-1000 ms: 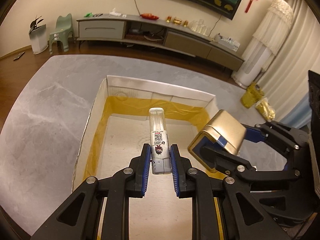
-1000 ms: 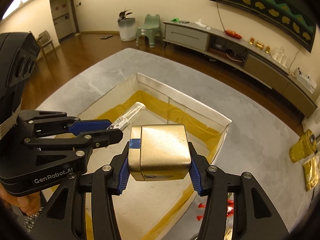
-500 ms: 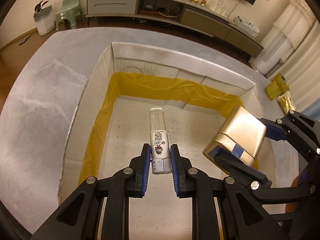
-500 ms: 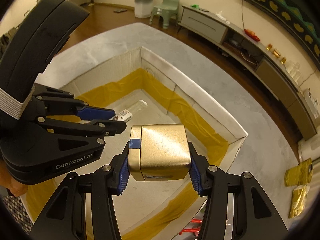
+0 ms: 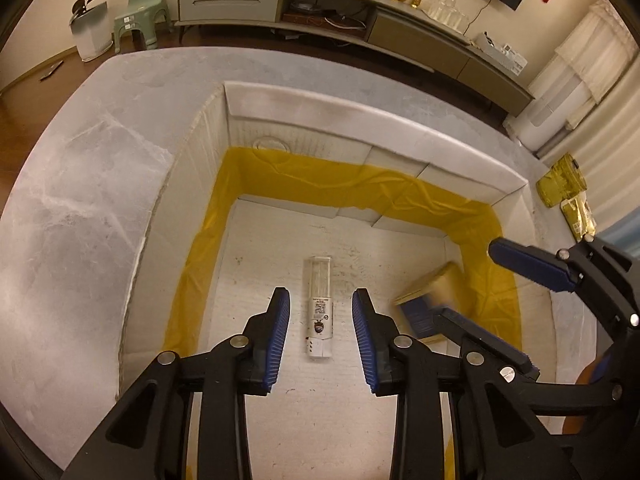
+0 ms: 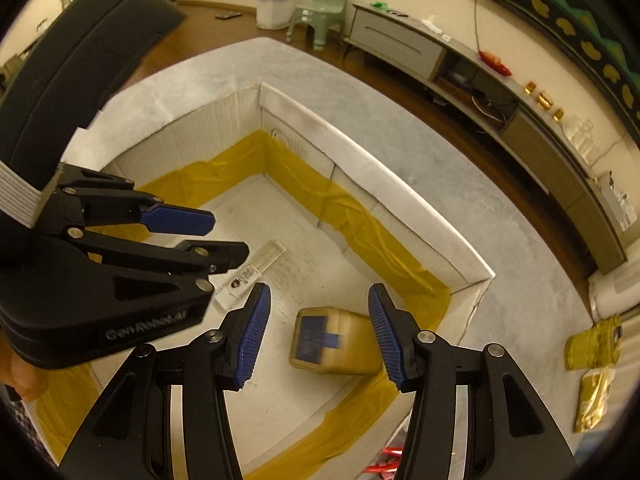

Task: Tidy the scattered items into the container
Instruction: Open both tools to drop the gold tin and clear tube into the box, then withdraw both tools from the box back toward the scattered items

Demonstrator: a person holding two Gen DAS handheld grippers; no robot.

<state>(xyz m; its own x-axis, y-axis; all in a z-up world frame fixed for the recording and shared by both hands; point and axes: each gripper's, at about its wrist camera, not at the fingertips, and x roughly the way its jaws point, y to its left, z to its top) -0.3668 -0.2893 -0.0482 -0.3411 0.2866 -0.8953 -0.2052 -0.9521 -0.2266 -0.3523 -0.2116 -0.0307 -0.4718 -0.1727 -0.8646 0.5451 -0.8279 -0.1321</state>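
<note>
A white cardboard box with yellow tape along its inner edges sits on a grey rug. On its floor lies a clear labelled tube. My left gripper hangs open above the tube, fingers on either side, not touching it. A gold box with a blue patch appears blurred near the container's right wall. My right gripper is open above the gold box with nothing between its fingers.
Gold packets lie on the rug beyond the container's right side. Something red lies by the container's near corner. A long grey TV cabinet, a green stool and a white bin stand along the wall.
Both grippers have opened over the container. The tube has dropped from the left gripper onto the container's floor, and the gold box has left the right gripper and appears blurred below it.
</note>
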